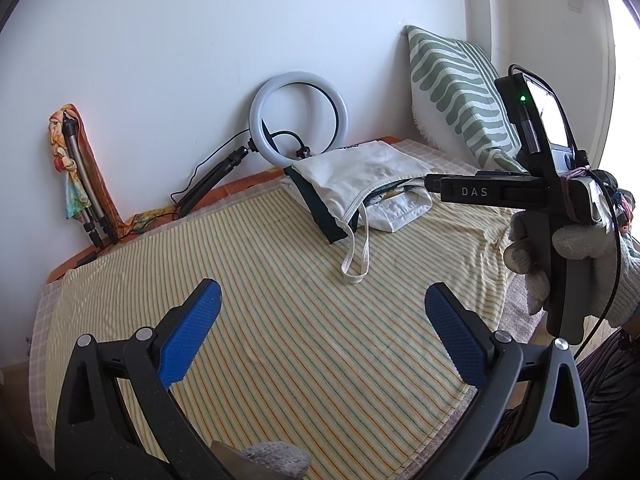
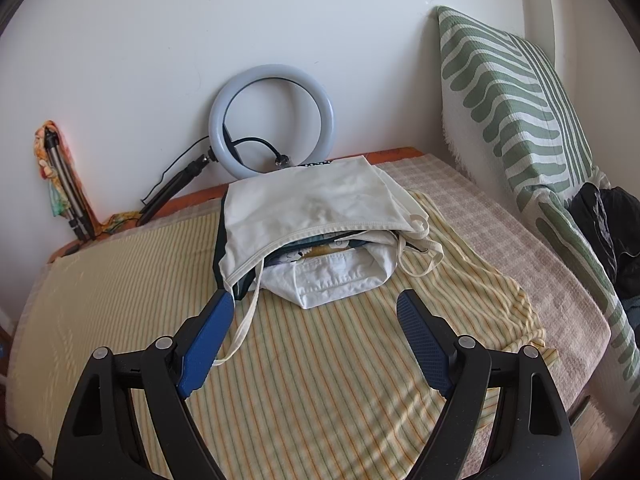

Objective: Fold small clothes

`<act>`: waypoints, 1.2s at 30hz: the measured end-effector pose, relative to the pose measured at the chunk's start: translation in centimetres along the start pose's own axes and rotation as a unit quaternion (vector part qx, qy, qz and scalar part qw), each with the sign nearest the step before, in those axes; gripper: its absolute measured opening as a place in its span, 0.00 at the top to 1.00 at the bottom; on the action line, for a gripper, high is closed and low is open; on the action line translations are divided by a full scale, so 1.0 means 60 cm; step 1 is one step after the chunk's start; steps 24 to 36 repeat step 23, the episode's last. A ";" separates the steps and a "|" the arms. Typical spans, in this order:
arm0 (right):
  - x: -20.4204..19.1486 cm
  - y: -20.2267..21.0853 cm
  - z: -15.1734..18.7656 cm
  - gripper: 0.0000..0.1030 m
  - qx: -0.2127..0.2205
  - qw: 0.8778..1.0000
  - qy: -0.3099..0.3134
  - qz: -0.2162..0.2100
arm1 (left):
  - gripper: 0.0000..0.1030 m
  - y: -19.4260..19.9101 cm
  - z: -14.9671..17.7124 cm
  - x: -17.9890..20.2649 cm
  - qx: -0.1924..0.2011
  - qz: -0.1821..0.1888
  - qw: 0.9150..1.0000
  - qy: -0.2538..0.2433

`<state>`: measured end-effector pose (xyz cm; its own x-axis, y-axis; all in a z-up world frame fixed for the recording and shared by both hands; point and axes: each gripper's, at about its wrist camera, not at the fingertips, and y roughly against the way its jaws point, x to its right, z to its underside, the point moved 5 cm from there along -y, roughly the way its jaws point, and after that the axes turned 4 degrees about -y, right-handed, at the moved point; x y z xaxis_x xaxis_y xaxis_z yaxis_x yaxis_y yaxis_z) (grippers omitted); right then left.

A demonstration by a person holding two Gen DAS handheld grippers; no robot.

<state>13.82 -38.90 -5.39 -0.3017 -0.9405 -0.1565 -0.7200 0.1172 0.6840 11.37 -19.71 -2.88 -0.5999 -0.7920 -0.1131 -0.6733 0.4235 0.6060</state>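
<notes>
Yellow striped cloth (image 2: 320, 380) covers the bed in front of me. My left gripper (image 1: 322, 334) is wide and holds nothing. My right gripper (image 2: 316, 340) is wide and empty too. A pile of small clothes (image 2: 316, 232) sits just past it, near the ring light (image 2: 272, 120).

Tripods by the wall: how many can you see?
2. A folded silver tripod leans on the wall at far left, draped in floral cloth. A small black tripod holds the ring light, lying left of it. Others may be hidden.
</notes>
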 end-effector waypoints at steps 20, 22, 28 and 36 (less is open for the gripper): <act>-0.003 -0.001 0.008 0.19 -0.005 1.000 -0.001 0.001 | 0.00 0.008 -0.004 0.000 0.005 -0.005 1.000 -0.009; -0.003 -0.001 0.008 0.19 -0.005 1.000 -0.002 0.000 | 0.00 0.009 -0.005 -0.002 0.008 -0.006 1.000 -0.009; -0.003 -0.001 0.008 0.19 -0.005 1.000 -0.001 0.001 | 0.00 0.009 -0.005 -0.004 0.007 -0.005 1.000 -0.009; -0.003 -0.001 0.008 0.19 -0.005 1.000 -0.001 0.001 | 0.00 0.009 -0.005 -0.004 0.007 -0.005 1.000 -0.009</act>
